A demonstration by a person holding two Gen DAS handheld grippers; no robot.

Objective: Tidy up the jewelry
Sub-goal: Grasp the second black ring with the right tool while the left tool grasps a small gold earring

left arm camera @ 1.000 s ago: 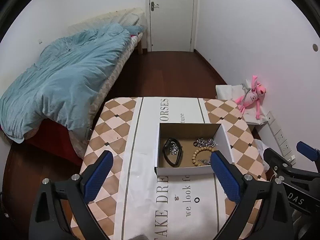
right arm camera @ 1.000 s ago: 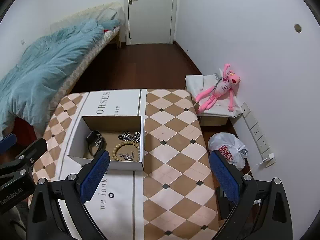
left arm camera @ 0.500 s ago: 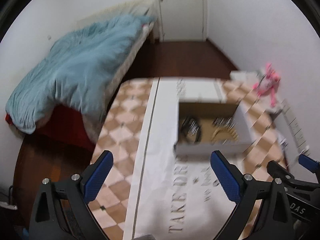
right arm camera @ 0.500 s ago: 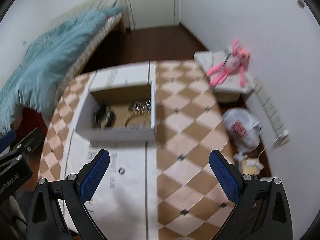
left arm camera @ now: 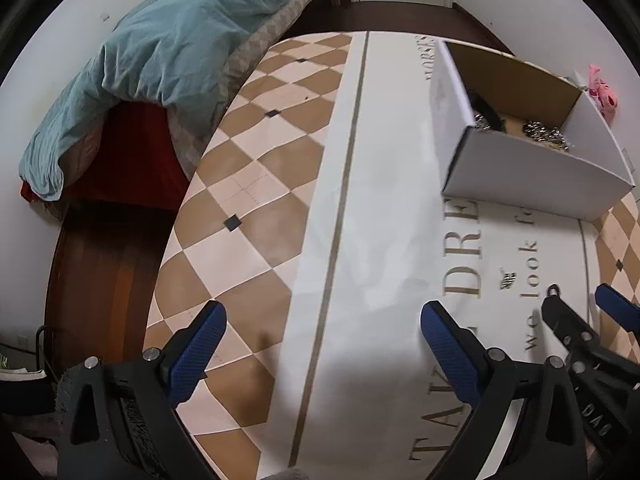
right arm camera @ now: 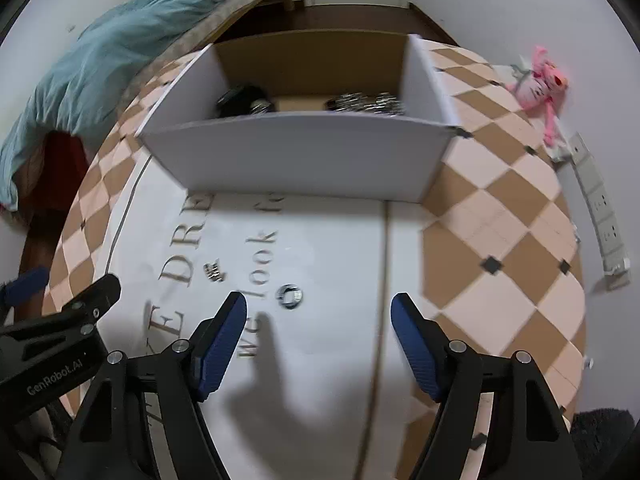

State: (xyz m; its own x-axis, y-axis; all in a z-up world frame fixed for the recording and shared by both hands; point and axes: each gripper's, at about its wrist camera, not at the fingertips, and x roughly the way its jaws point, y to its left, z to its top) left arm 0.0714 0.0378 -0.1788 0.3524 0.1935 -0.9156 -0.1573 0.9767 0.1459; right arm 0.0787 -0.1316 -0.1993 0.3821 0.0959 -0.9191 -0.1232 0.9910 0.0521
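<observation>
A white cardboard box (right arm camera: 304, 156) stands on the table and holds a black band (right arm camera: 240, 100) and silver chain jewelry (right arm camera: 364, 103). The box also shows in the left wrist view (left arm camera: 532, 172) at the upper right. A small silver ring (right arm camera: 290, 295) and a small silver earring (right arm camera: 213, 271) lie on the white cloth in front of the box. My right gripper (right arm camera: 318, 336) is open, low over the cloth, just behind the ring. My left gripper (left arm camera: 322, 340) is open and empty over the cloth's left part, with the right gripper's fingers (left arm camera: 560, 316) beside it.
The table (left arm camera: 248, 184) has a checked brown and cream cover with a white lettered runner (left arm camera: 384, 216). A bed with a teal duvet (left arm camera: 160, 48) stands at the left. A pink plush toy (right arm camera: 538, 80) and a power strip (right arm camera: 600, 208) lie beyond the table's right edge.
Both grippers have dropped low toward the table and moved closer to the cloth. The box now looms larger and the ring lies just ahead of my right gripper.
</observation>
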